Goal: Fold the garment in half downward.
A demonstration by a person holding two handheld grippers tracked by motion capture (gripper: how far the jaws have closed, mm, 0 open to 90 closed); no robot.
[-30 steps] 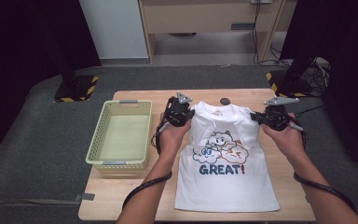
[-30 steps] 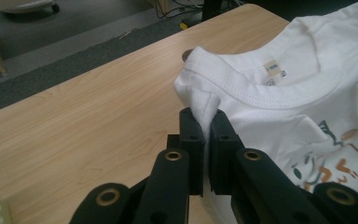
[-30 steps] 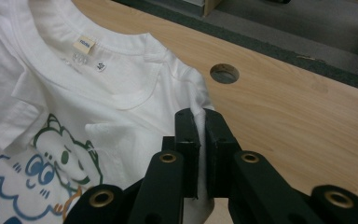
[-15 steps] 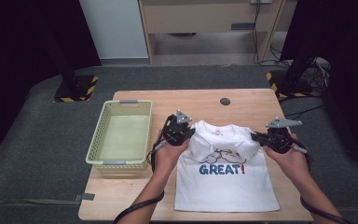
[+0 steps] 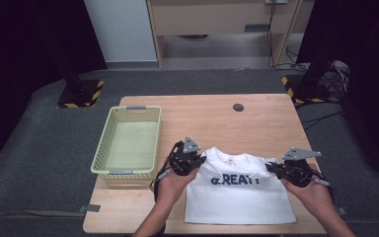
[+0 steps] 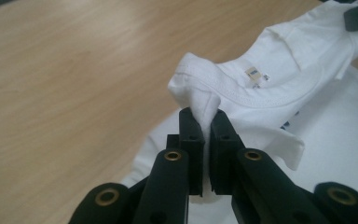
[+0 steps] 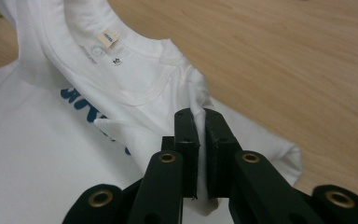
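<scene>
A white T-shirt (image 5: 239,197) with blue "GREAT!" lettering lies on the wooden table (image 5: 212,116), its upper part folded down toward the person. My left gripper (image 5: 197,161) is shut on the shirt's left shoulder (image 6: 196,93) and holds it a little off the table. At the other shoulder (image 7: 193,95) my right gripper (image 5: 271,168) is shut on the cloth in the same way. The collar and its label (image 6: 253,73) face up between the two grippers. The shirt (image 7: 37,154) spreads flat below the fold.
A pale green slatted basket (image 5: 128,143) stands at the left of the table, close to the left gripper. A small dark round disc (image 5: 238,107) lies near the far edge. Bare wood stretches beyond the shirt. Dark floor surrounds the table.
Both grippers have pulled the shirt's shoulders toward the person, folding the top down over the cloud picture. Only the lettering still shows.
</scene>
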